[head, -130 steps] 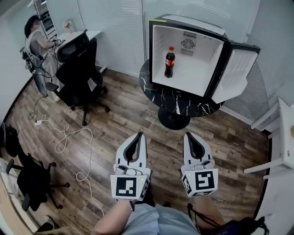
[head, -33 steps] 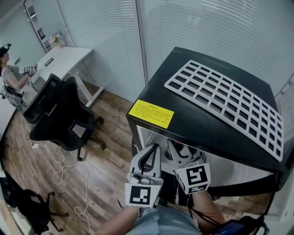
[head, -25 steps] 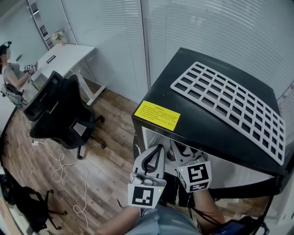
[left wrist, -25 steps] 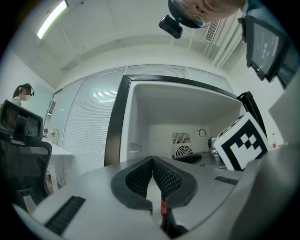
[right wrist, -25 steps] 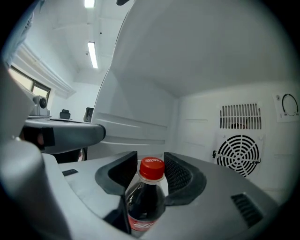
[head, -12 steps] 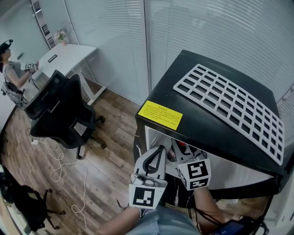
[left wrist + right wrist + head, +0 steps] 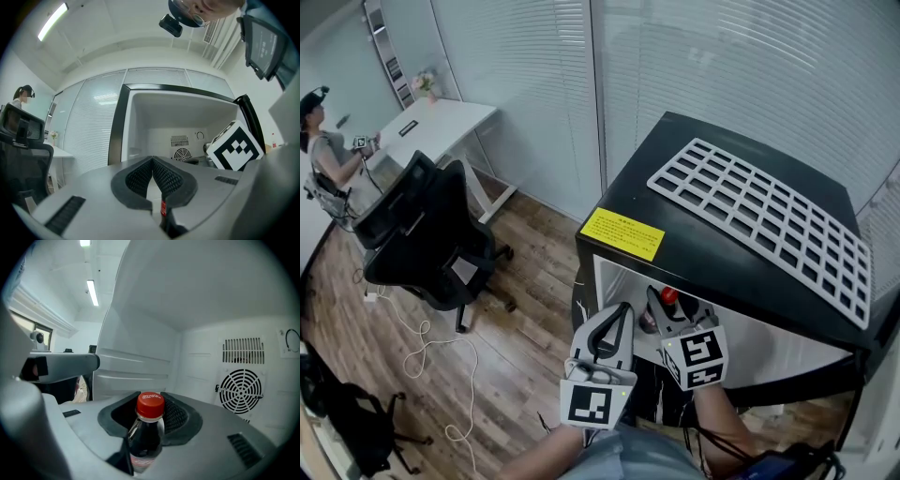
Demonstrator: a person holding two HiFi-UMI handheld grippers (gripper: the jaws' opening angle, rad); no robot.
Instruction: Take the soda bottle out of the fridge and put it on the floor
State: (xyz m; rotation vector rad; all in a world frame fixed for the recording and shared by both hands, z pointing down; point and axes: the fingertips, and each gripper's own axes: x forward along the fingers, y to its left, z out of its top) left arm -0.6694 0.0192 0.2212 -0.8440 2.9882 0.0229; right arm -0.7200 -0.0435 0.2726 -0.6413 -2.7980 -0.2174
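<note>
Right gripper point(image 7: 664, 305) inside fridge point(image 7: 722, 244), jaws just closing, now clamped round bottle point(image 7: 149, 427), upright in there. Left gripper point(image 7: 619, 314) pinched together, empty, outside. Done: grasp. Left: pulling out, setting on floor point(image 7: 516, 347).

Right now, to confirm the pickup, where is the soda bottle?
In the right gripper view the soda bottle stands upright inside the fridge, between the jaws of the right tool, which have just been closing on it.
</note>
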